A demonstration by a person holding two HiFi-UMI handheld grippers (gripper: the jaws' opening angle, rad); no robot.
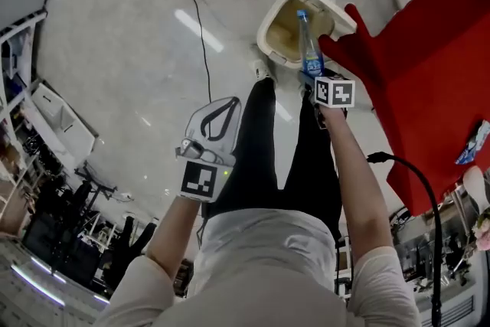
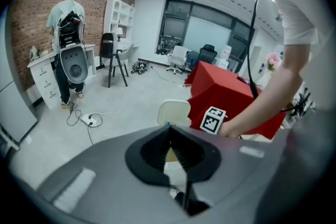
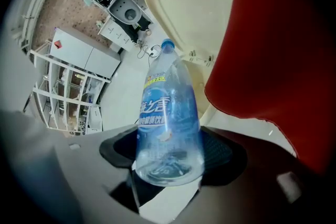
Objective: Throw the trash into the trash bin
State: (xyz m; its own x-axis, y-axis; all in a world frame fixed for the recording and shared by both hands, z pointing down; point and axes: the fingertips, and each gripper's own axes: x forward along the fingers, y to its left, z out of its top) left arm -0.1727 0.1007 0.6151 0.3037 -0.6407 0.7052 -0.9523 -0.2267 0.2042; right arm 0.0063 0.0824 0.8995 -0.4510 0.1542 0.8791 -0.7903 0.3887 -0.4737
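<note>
A clear plastic bottle (image 1: 309, 50) with a blue cap and blue label is held by its base in my right gripper (image 1: 315, 84), which is shut on it. The bottle (image 3: 169, 123) points cap-first toward the cream trash bin (image 1: 269, 34), whose lid (image 1: 331, 5) stands open. In the right gripper view the bin (image 3: 195, 78) and its raised lid (image 3: 186, 8) lie just beyond the cap. My left gripper (image 1: 216, 122) hangs lower left over the floor, shut with nothing in it; the left gripper view shows its tips (image 2: 169, 131) meeting in front of the bin (image 2: 174, 113).
A table draped in red cloth (image 1: 436, 73) stands right beside the bin. A black cable (image 1: 191, 4) runs across the grey floor. White shelves (image 1: 38, 111) line the left. A person (image 2: 67, 55) stands by a desk far off.
</note>
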